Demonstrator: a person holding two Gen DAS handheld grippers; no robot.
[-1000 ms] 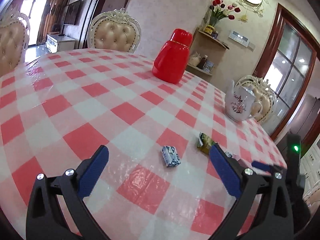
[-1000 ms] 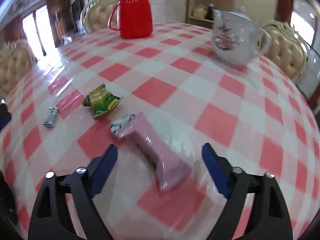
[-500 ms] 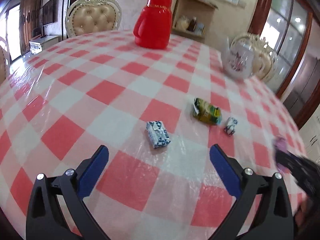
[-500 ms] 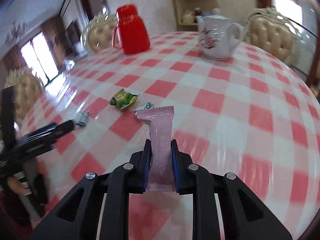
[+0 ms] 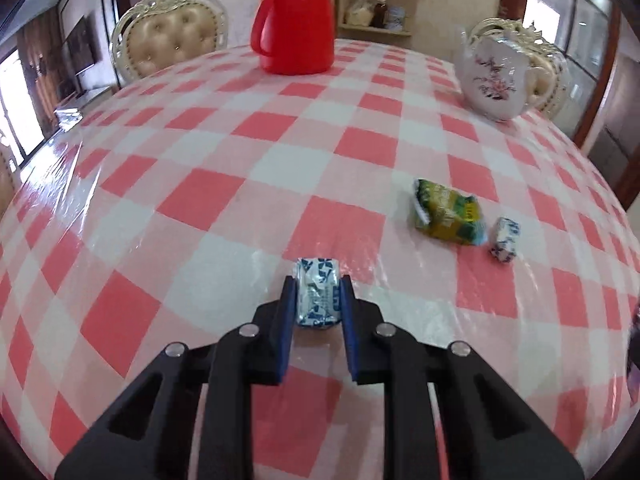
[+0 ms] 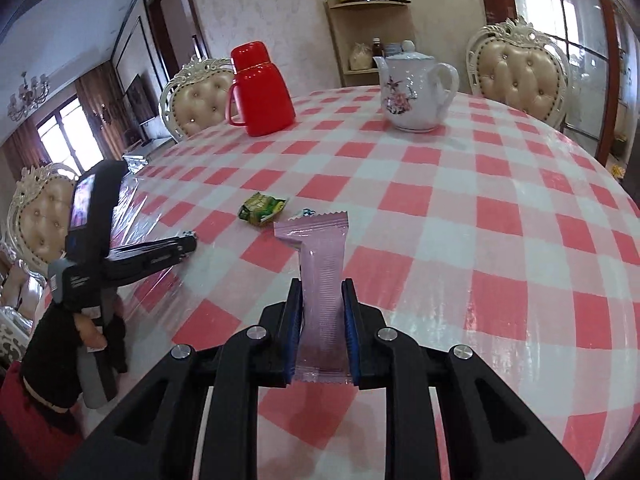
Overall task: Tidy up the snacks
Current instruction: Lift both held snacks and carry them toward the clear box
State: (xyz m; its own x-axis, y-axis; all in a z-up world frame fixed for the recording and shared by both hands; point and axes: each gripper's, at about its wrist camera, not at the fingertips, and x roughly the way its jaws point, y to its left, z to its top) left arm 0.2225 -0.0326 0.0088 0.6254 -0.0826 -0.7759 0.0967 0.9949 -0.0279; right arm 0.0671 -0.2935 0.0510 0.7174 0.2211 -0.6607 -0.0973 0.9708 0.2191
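Gripping one snack in each hand

Holding the small blue-and-white candy (image 5: 318, 298) in my left gripper (image 5: 318, 308), its fingers clamped on the candy's sides low over the counter (image 5: 224, 204), near its front edge. Ahead to the right, toward the counter's right edge, lie one green packet (image 5: 448, 212) and a second blue-and-white candy (image 5: 505, 239), touching, probably the gathering spot. My right gripper (image 6: 322, 320) pinches the single pink wafer bar (image 6: 320, 276) upright, clear of the cloth, ready to carry. Four snacks in all.
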